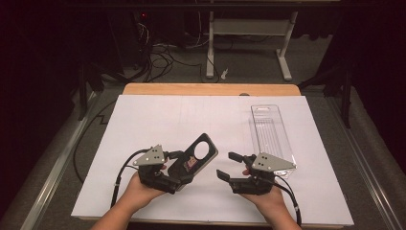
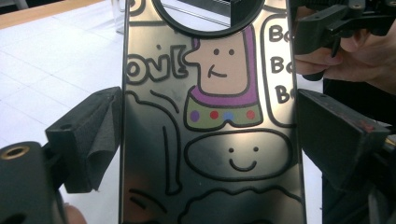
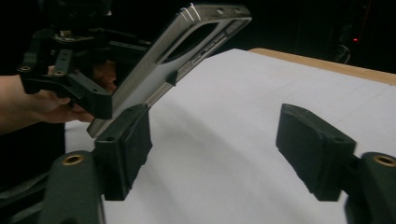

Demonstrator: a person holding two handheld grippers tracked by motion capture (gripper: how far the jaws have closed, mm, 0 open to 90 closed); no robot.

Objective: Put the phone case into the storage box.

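Above the white sheet, phone case tilted up between left gripper jaws.

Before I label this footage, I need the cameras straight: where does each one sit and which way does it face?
High view: above the person's side, looking forward and down at the table; forearms, both hands.
Left gripper view: rides the left gripper, looking along its jaws at the cartoon-printed phone case.
Right gripper view: rides the right gripper, facing across the white sheet; open jaws.
Shared: phone case, left gripper.
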